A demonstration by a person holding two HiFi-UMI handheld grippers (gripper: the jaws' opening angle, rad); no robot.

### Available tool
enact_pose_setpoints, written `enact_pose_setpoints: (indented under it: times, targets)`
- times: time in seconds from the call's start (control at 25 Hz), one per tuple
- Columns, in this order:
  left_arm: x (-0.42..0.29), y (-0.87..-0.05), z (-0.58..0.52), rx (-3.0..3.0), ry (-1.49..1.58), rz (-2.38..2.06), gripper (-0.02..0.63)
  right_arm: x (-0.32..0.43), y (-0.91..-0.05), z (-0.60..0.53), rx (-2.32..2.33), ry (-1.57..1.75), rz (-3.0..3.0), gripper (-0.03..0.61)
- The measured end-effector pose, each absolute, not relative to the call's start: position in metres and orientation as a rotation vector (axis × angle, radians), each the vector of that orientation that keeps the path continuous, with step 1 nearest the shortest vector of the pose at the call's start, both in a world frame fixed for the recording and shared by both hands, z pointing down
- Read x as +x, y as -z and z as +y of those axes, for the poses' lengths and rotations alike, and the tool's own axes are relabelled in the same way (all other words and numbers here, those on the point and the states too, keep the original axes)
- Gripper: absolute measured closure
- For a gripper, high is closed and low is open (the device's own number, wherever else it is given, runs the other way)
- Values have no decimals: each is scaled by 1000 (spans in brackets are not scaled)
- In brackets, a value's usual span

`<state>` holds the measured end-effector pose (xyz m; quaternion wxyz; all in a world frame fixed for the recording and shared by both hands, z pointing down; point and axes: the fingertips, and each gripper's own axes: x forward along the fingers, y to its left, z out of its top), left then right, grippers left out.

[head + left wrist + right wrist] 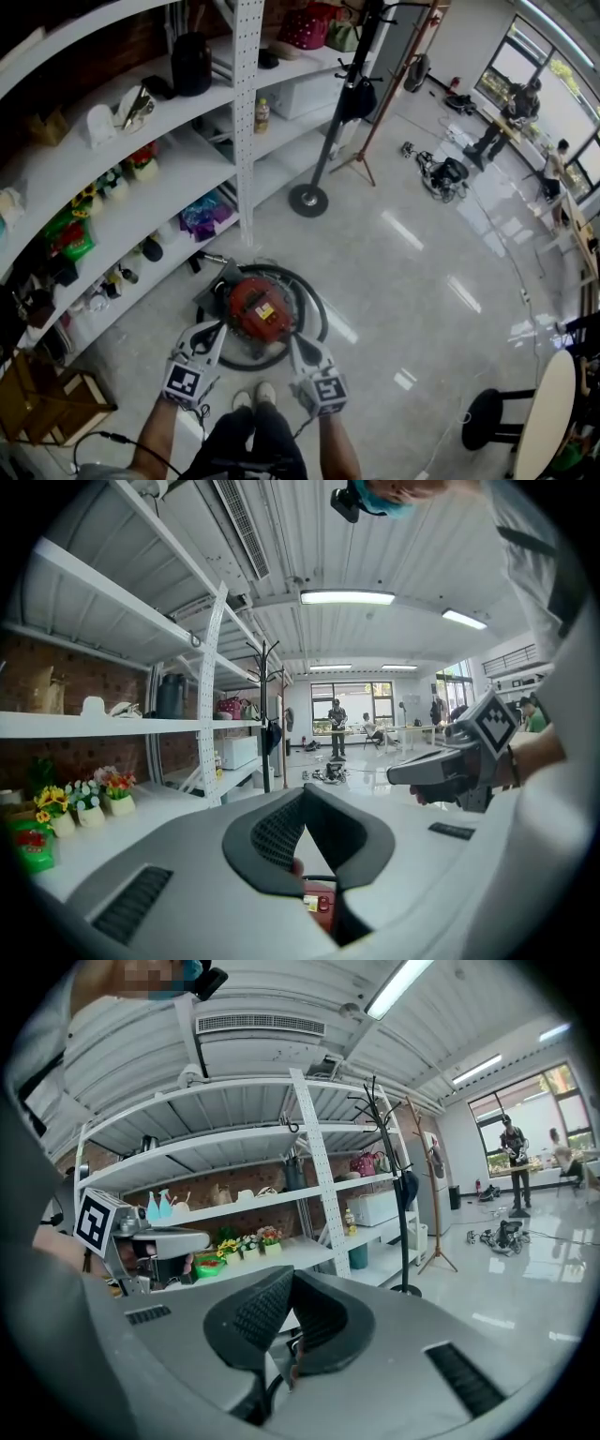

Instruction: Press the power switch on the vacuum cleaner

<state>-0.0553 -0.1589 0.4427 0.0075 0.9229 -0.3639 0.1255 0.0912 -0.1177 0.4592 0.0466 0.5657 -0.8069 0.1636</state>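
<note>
Jaws together on left gripper [217, 330] and right gripper [296, 343], above red vacuum cleaner [249, 298]; label [263, 312] unreadable.

Vacuum cleaner [319, 905]: only a red sliver shows under the closed jaws of the left gripper [304, 797]. Power switch: too small to identify in head view. Person's legs [253, 439]: cut off by bottom edge.

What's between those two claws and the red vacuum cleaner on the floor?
Nothing visible. The left gripper and right gripper point down at the vacuum cleaner through open air; its hose loops around it.
</note>
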Motion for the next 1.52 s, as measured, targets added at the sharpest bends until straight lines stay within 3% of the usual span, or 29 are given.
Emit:
enact_pose_setpoints:
  times: [0.56,1.52]
  targets:
    - [-57,-358,-132,2960,-318,-1156,606,86,-384,-94,1751,-419,-2501,566]
    - [-67,-295,-120,3041,-228,-1223,606,97,-320,-70,1835,-295,-2502,566]
